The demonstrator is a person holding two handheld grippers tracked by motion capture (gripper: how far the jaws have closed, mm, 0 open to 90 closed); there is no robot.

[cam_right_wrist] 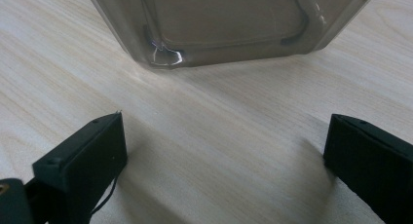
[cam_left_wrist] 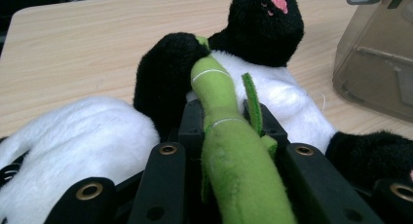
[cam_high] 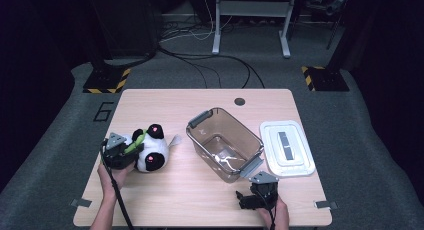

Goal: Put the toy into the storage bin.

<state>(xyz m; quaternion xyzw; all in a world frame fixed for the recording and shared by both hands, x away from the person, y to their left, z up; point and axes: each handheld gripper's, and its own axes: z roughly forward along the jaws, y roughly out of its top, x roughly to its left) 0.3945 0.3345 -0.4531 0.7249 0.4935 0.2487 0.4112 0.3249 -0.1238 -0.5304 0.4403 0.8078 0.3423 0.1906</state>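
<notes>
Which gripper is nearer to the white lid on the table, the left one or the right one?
Right. The right gripper rests open on the table just in front of the white lid. The left gripper is across the table, clamped on the panda toy.

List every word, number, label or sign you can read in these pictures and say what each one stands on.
"6": a large dark numeral on the grey carpet floor, just beyond the far left corner of the light wooden table.
Yellow-and-black hazard stripes, no words: on the two black stand bases at the back.
Grey patch on the white plastic lid: too small to tell whether it carries text.
Nothing is legible on the panda plush toy or the clear brown plastic bin.
</notes>
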